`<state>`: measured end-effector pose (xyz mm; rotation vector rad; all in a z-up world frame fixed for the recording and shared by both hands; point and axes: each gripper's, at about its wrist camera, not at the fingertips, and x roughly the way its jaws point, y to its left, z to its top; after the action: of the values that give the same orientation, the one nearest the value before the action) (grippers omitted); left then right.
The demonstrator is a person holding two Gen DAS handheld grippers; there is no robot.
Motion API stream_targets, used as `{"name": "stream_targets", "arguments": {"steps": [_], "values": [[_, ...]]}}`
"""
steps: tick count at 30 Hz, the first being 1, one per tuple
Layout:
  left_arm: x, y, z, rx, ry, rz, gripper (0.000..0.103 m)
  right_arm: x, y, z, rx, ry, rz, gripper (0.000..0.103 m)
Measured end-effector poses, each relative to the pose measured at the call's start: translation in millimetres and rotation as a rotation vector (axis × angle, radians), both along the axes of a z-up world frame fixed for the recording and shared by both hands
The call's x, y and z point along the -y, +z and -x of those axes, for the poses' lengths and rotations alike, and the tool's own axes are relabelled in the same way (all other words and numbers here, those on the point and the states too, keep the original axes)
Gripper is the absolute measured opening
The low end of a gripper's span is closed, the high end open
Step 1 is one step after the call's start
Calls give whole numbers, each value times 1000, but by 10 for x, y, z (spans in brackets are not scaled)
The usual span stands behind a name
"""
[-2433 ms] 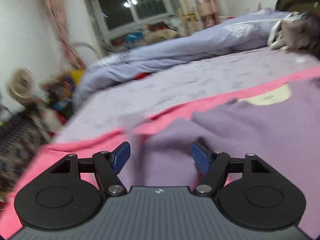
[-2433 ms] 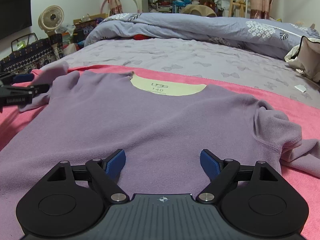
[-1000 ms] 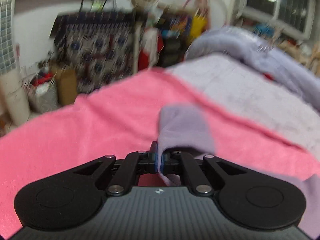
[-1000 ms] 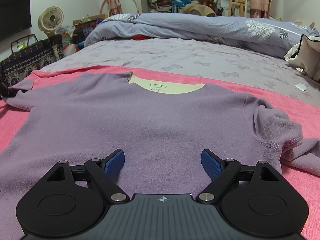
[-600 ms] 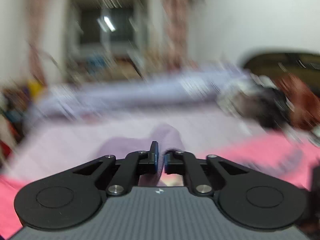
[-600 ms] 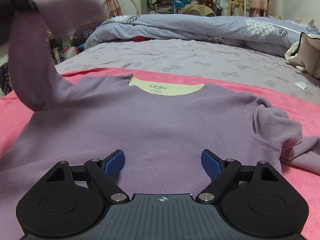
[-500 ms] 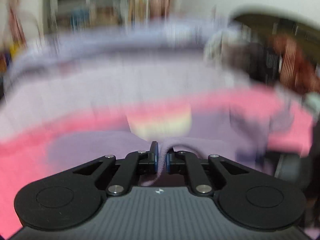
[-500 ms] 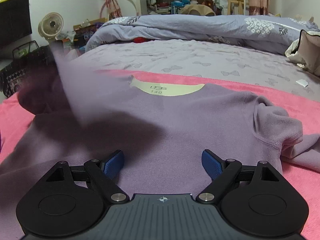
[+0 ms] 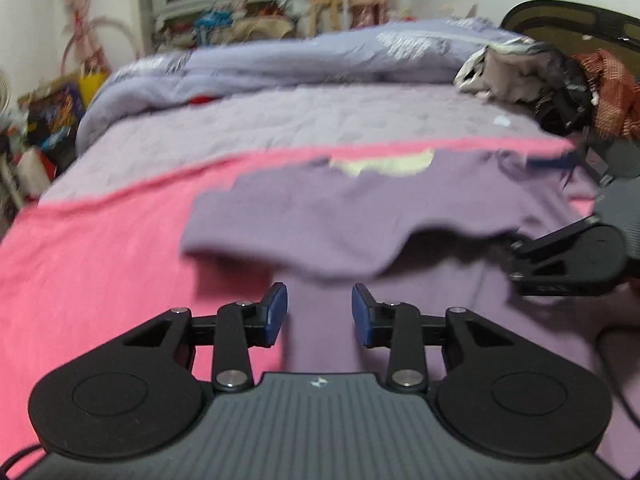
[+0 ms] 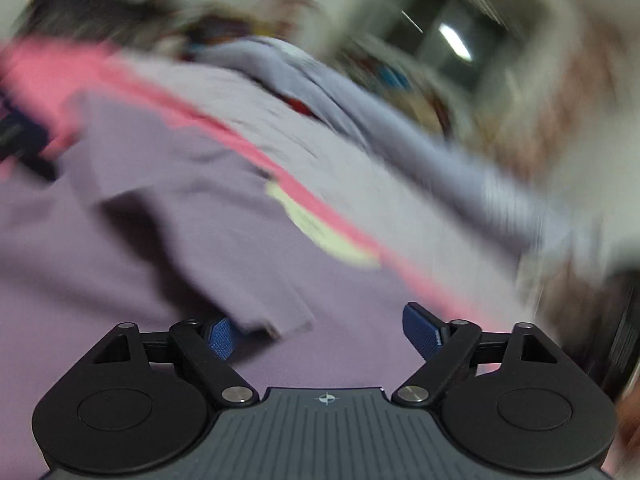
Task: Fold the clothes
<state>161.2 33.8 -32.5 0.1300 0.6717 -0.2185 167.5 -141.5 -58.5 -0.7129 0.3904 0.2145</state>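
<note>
A purple long-sleeved top (image 9: 400, 216) lies on a pink blanket (image 9: 92, 264) on the bed, with a pale yellow neck lining (image 9: 384, 164). Its left sleeve (image 9: 304, 236) is folded across the body. My left gripper (image 9: 319, 312) is open and empty just in front of the folded sleeve's edge. My right gripper (image 10: 326, 330) is open over the top (image 10: 120, 240), with the sleeve's end (image 10: 256, 308) by its left finger; this view is blurred. The right gripper also shows at the right edge of the left wrist view (image 9: 576, 256).
A lilac sheet (image 9: 304, 120) and a rumpled blue-grey duvet (image 9: 280, 60) lie beyond the blanket. A pile of clothes (image 9: 540, 76) sits at the far right by a dark chair. Clutter stands on the floor at the left, below the window.
My left gripper carried the sleeve over the top's body, let it go and opened. My right gripper, still before, has swung and tilted, blurring its view.
</note>
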Motion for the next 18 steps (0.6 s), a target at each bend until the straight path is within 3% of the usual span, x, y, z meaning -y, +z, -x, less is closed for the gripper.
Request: {"name": "stream_targets", "arguments": {"steps": [2, 3, 4, 7, 11, 18], "values": [[-62, -128, 15, -33, 34, 10, 42, -178, -62, 128, 17, 98, 107, 47], [-99, -148, 67, -10, 39, 30, 42, -237, -91, 133, -1, 117, 125, 35], [-94, -142, 82, -4, 40, 24, 42, -293, -119, 128, -21, 132, 142, 6], [-83, -128, 110, 10, 42, 9, 42, -355, -163, -21, -49, 95, 180, 5], [-160, -63, 71, 27, 44, 25, 43, -244, 30, -206, 47, 15, 200, 5], [-94, 11, -220, 106, 54, -103, 44, 232, 498, -439, 262, -125, 187, 5]]}}
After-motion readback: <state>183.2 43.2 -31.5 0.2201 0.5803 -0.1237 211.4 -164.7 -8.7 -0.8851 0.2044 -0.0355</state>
